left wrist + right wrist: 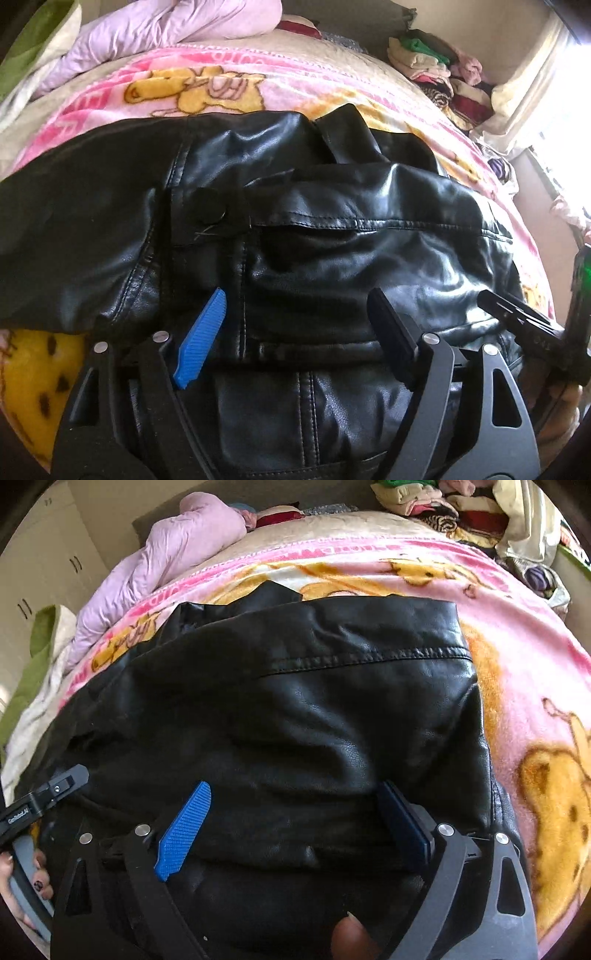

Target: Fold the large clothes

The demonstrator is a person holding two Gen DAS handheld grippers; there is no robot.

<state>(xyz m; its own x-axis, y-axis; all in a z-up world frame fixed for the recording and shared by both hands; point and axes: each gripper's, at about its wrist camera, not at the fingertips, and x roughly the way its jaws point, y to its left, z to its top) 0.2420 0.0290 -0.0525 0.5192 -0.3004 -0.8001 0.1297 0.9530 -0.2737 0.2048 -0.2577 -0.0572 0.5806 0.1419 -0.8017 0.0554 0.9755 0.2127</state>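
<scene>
My bed [517, 635] wears a pink cartoon blanket; cream wardrobe doors [48, 572] stand left, a bright window [569, 122] glares right.

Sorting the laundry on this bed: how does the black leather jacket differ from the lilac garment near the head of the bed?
The black leather jacket is glossy and stitched; the lilac garment is matte and soft-looking. The jacket lies folded and fairly flat in the middle of the pink cartoon blanket; the lilac one is bunched in a heap at its far edge. Both rest on the bed, neither gripped.
</scene>
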